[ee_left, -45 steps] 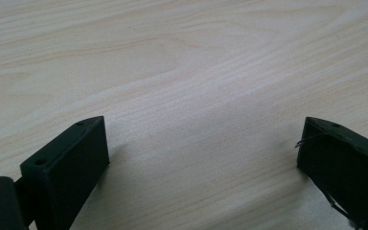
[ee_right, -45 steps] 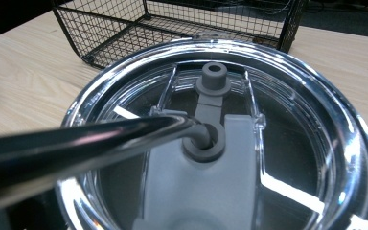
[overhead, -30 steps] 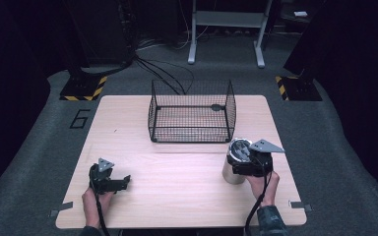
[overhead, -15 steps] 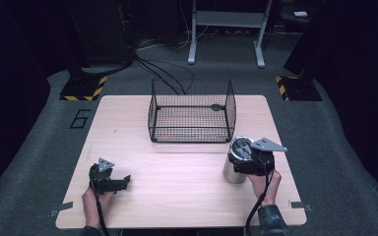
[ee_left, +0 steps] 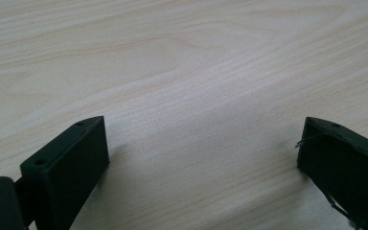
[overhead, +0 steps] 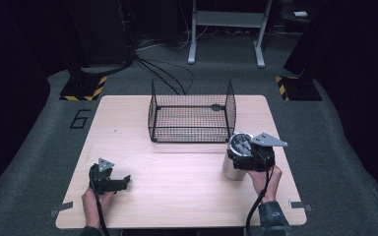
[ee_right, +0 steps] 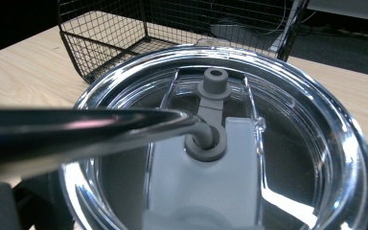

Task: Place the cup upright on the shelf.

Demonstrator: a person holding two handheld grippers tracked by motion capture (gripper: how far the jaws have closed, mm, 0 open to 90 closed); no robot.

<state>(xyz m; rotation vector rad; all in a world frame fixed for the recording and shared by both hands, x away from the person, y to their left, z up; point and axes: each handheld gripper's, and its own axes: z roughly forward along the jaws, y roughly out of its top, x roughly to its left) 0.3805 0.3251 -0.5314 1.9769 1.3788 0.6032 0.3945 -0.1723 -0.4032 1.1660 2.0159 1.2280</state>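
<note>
Around us the room is dark, grey carpet under a pale wood-grain counter (overhead: 177, 196). Compared with a second ago we see little change: the right claw (overhead: 248, 156) has edged slightly rightward with the steel tumbler (overhead: 232, 166), still near the counter's right edge, just beside the black wire basket (overhead: 192, 112). The tumbler's clear round lid (ee_right: 316, 143) carries a bent metal straw (ee_right: 100, 127) through a grey grommet. The right claw appears clamped on the tumbler. The left claw (ee_left: 201, 158) rests spread wide on bare wood.
</note>
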